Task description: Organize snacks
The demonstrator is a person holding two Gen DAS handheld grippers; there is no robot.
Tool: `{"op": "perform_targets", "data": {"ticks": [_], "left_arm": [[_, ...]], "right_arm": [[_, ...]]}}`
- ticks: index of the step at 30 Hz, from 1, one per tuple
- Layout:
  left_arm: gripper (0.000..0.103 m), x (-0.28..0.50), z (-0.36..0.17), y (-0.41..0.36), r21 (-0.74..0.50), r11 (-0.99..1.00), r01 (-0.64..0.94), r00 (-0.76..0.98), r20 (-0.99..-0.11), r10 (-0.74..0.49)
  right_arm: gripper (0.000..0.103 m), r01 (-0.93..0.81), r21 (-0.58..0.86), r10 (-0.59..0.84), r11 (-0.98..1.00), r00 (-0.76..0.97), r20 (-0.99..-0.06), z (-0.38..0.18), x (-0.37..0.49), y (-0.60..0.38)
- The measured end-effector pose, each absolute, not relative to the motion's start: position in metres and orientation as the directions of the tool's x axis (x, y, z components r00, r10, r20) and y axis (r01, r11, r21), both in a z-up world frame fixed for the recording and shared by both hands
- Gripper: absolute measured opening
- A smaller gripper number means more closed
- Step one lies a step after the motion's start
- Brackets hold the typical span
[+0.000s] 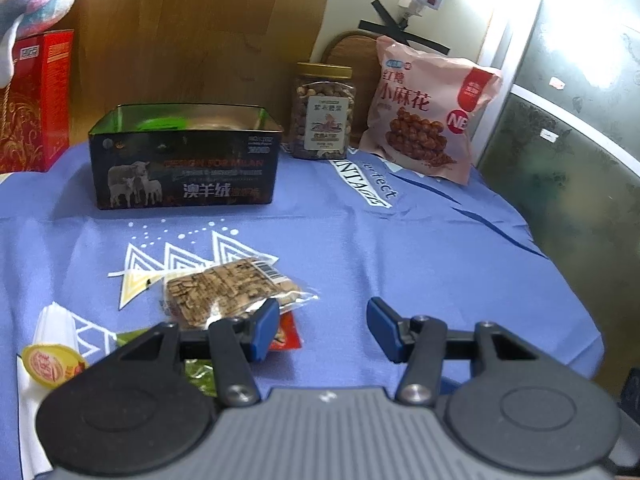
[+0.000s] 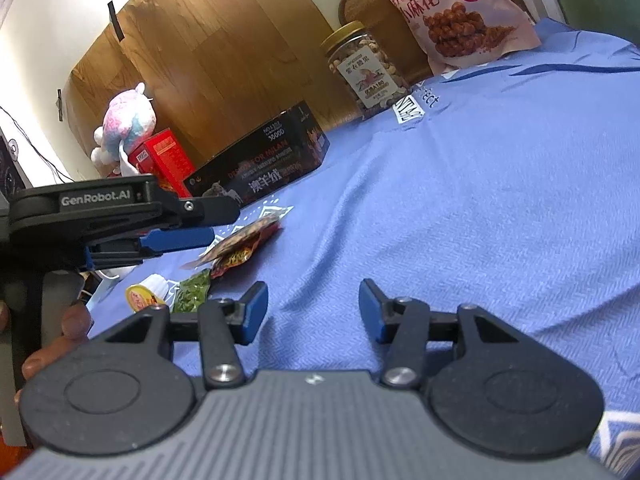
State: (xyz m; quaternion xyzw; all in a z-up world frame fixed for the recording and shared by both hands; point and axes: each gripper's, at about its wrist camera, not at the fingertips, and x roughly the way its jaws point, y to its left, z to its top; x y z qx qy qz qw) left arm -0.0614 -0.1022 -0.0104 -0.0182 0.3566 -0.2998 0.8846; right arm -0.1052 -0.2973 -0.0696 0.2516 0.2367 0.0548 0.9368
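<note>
Several small snacks lie on the blue cloth (image 1: 400, 240): a clear packet of brown pieces (image 1: 228, 288), a red packet (image 1: 286, 334), a green packet (image 1: 196, 372) and a yellow-lidded cup (image 1: 50, 364). My left gripper (image 1: 324, 320) is open, nothing between its fingers; its left finger (image 1: 266, 328) overlaps the clear packet's near corner. An open black box (image 1: 184, 156) stands behind. In the right wrist view my right gripper (image 2: 312, 304) is open over bare cloth, right of the green packet (image 2: 194, 292). The left gripper (image 2: 208, 234) hangs above the packets (image 2: 244, 240).
A nut jar (image 1: 324, 112) and a pink snack bag (image 1: 428, 112) stand at the back right against a wooden board. A red box (image 1: 36, 100) with a plush toy (image 2: 124, 124) is at the back left. The table edge curves on the right. A person's fingers (image 2: 72, 324) hold the left gripper.
</note>
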Motion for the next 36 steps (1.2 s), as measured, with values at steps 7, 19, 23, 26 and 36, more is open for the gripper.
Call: {"op": "perform_targets", "data": {"ticks": [7, 19, 23, 26, 36], "left_arm": [[0.049, -0.056, -0.015, -0.095, -0.269, 0.821, 0.503, 0.560, -0.622, -0.547], [0.049, -0.049, -0.014, -0.076, -0.306, 0.821, 0.482, 0.558, -0.615, -0.557], [0.049, -0.048, -0.013, -0.072, -0.308, 0.821, 0.480, 0.561, -0.612, -0.557], [0.049, -0.047, -0.014, -0.068, -0.312, 0.825, 0.470, 0.564, -0.613, -0.553], [0.049, -0.036, -0.011, -0.018, -0.434, 0.817, 0.380, 0.538, -0.615, -0.577]], "right_arm": [[0.053, 0.019, 0.506, 0.210, 0.863, 0.895, -0.393, -0.073, -0.107, -0.297], [0.053, 0.017, 0.496, 0.206, 0.868, 0.896, -0.392, -0.072, -0.101, -0.297], [0.053, 0.017, 0.480, 0.200, 0.877, 0.896, -0.398, -0.072, -0.099, -0.295], [0.053, 0.018, 0.443, 0.186, 0.896, 0.892, -0.413, -0.070, -0.099, -0.290], [0.041, -0.021, 0.515, 0.239, 0.857, 0.901, -0.362, -0.058, -0.100, -0.306]]}}
